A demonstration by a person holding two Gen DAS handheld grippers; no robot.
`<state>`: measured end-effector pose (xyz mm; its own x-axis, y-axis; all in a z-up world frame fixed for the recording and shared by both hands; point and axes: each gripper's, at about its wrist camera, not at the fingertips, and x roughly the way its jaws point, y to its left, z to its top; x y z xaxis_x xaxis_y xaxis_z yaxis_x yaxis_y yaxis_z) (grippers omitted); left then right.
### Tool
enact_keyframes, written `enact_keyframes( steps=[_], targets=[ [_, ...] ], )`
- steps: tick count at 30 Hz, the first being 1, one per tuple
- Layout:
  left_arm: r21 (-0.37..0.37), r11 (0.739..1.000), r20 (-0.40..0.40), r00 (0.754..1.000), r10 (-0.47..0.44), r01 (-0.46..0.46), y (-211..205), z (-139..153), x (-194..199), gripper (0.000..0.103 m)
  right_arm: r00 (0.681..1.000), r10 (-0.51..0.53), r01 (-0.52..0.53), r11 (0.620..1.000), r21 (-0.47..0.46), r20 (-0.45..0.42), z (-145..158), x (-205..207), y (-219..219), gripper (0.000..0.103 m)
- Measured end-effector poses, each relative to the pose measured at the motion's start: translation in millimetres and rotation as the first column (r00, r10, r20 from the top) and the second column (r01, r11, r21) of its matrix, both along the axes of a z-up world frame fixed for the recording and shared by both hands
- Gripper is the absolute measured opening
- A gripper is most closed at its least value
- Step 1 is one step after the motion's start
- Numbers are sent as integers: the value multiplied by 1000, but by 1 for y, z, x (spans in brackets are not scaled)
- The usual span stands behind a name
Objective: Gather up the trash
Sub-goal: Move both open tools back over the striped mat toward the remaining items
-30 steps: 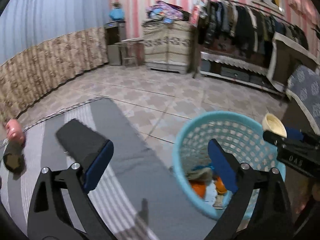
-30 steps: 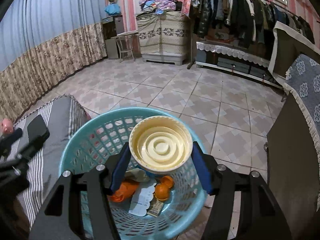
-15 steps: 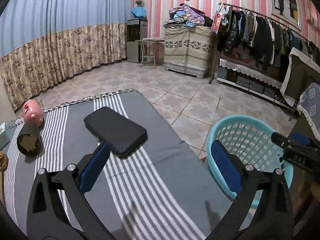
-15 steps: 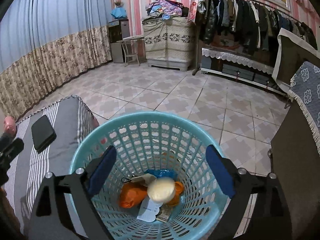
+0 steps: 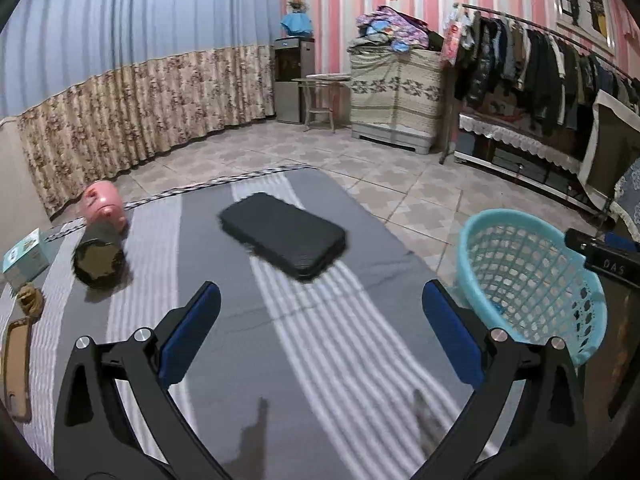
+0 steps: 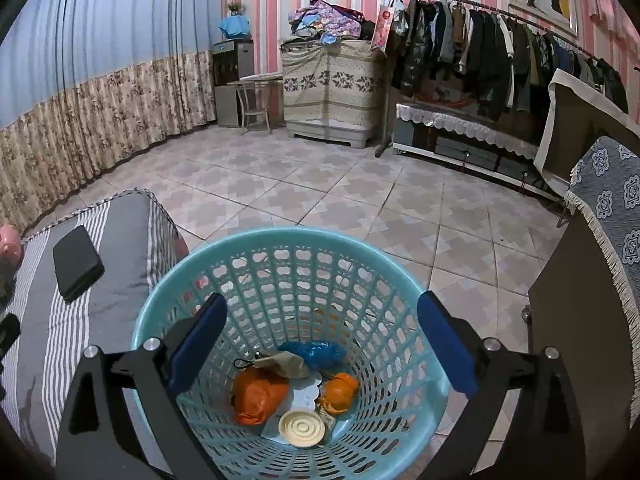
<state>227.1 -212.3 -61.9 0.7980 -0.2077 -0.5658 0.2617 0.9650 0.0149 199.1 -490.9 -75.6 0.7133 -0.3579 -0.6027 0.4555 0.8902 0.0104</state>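
Observation:
My right gripper [image 6: 322, 299] hangs open over the light blue basket [image 6: 280, 234], nothing between its fingers. At the basket's bottom lies a cream round cup [image 6: 302, 428] beside an orange bag [image 6: 256, 394], an orange peel [image 6: 340, 392], a blue wrapper [image 6: 312, 352] and paper. My left gripper [image 5: 319, 290] is open and empty above the grey striped cloth [image 5: 320, 360]. Ahead of it lies a black flat case [image 5: 284, 234]. The basket [image 5: 520, 264] stands to its right, with part of the right gripper [image 5: 600, 260] over the rim.
A dark can [image 5: 98, 258] lies on its side by a pink piggy bank [image 5: 104, 206] at the cloth's left. A teal box [image 5: 26, 254], a brown scrap [image 5: 30, 300] and a flat brown case [image 5: 16, 368] sit at the left edge. Tiled floor lies beyond.
The right gripper opened and the cream cup dropped into the basket. The left gripper swung left from the basket over the striped cloth, bringing the black case ahead of it.

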Motion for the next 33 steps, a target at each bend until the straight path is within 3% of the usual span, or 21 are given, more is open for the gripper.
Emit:
enact_keyframes(
  steps=[7,10,15,20,26,31,33],
  targets=[
    [3,992,6,992,128,-128,77,2,12,97,1000,-13,13,1000,26,10,1,6,13,94],
    [18,983,5,983,185,-185,116,-1,16,97,1000,25,-26,999,-31,-16,-1,13,34,94],
    [30,951,10,952,307,-307,195,-2,23,97,994,108,-110,991,-78,-30,-1,17,72,94],
    [23,910,7,910,414,-414,269,4,34,97,975,221,-220,975,-27,14,7,20,117,94],
    [52,894,-29,894,446,-444,324,-4,54,97,945,326,-327,945,29,19,12,35,171,94],
    [53,891,-114,884,454,-451,346,-26,82,97,913,408,-408,913,-16,-8,12,45,221,94],
    [39,894,-148,882,448,-447,350,-34,91,91,900,434,-435,900,-28,-27,10,52,241,94]
  ],
)
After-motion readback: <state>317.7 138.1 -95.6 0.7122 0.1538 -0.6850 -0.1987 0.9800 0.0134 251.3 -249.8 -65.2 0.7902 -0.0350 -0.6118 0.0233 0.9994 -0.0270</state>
